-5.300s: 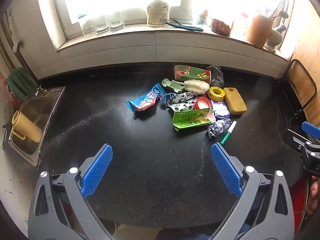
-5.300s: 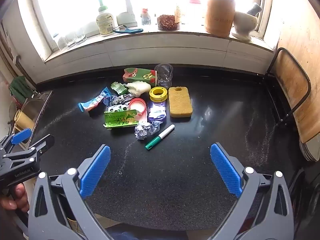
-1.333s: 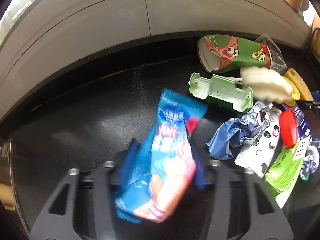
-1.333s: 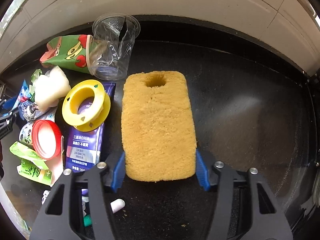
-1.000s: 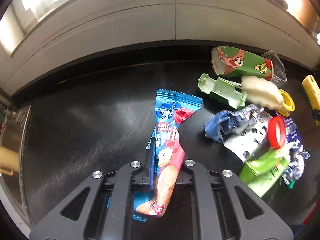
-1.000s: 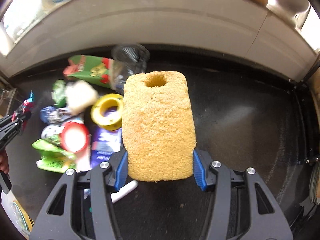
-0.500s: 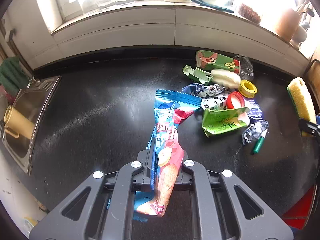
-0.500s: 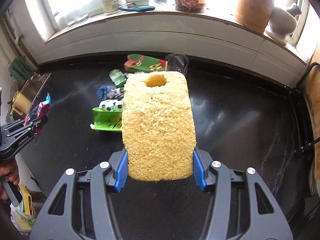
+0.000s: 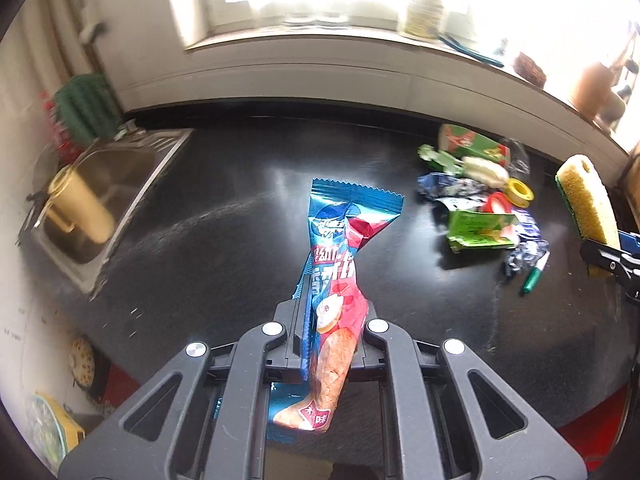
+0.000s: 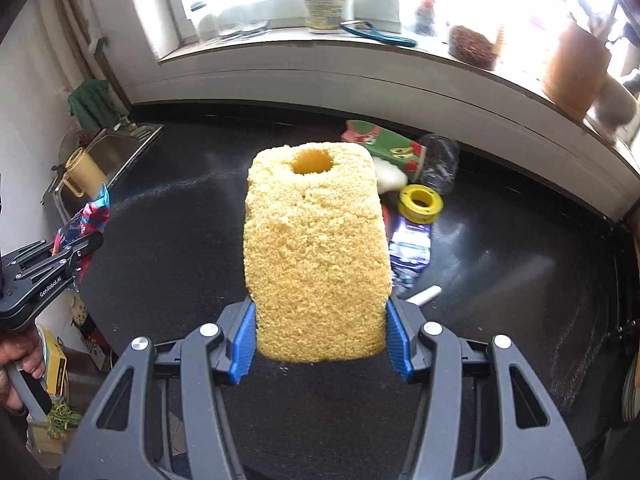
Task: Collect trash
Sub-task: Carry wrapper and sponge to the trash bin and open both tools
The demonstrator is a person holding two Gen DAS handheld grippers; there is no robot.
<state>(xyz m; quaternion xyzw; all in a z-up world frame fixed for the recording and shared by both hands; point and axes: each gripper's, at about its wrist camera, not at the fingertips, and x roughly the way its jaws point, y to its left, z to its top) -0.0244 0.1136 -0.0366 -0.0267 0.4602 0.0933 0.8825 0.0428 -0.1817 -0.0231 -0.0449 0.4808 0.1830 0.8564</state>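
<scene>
Snack wrapper (image 9: 340,280) and sponge (image 10: 316,256) now off countertop (image 9: 224,248)

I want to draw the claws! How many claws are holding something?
2. The left claw squeezes a snack wrapper; the right claw grips a yellow sponge.

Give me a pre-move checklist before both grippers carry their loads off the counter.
1. Left gripper shut on the snack wrapper: ok.
2. Right gripper clamps the yellow sponge on both sides: ok.
3. Both loads lifted off the black counter: ok.
4. Trash bin in view: not ok, none visible.
5. Counter cleared: not ok; green carton, yellow tape spool and green marker remain.
</scene>
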